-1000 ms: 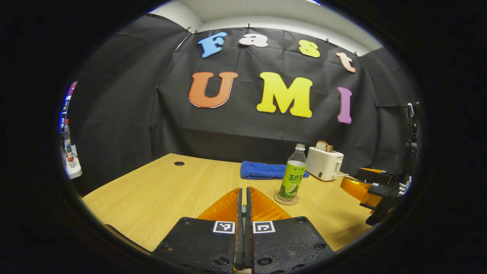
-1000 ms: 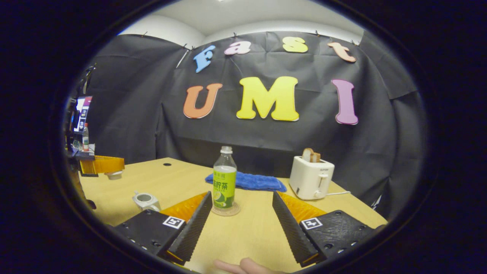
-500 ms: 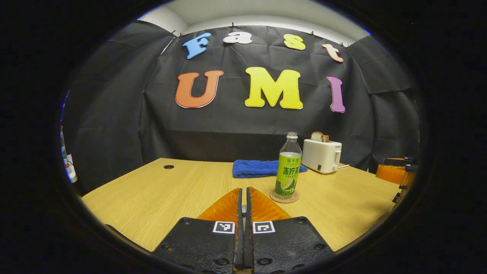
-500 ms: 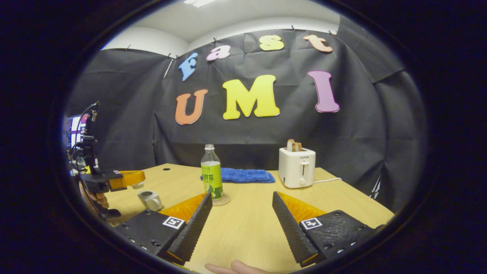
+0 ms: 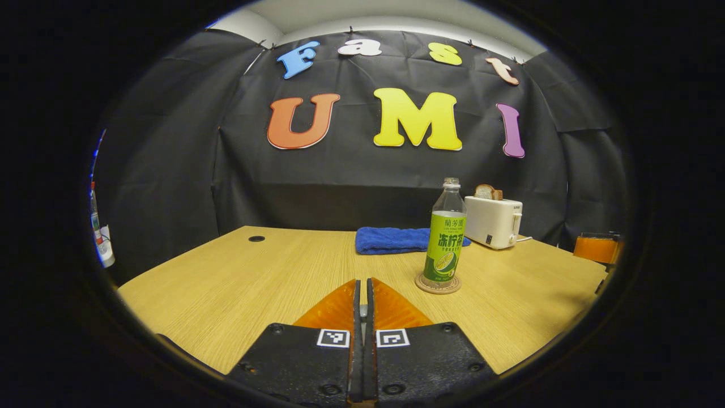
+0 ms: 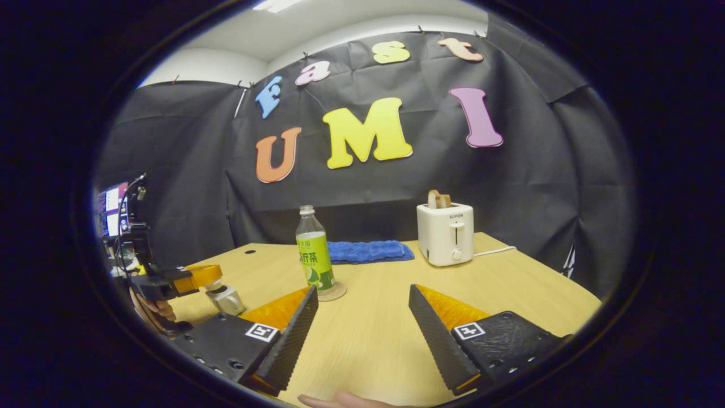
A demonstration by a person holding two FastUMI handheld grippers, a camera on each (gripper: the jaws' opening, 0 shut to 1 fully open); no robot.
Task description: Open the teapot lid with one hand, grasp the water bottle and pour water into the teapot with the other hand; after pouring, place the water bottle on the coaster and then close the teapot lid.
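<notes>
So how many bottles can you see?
2. One green-labelled bottle stands on the coaster on the table, near the blue cloth. A second bottle stands at the far left, beyond the table. More could be hidden.

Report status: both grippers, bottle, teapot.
Left gripper over teapot, fingers together. Right gripper open, empty. Water bottle upright on coaster. Nothing blocking.

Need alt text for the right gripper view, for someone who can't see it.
The right gripper hangs open above the wooden table, facing a water bottle standing on a coaster. Far left, the left gripper is over the teapot.
</notes>
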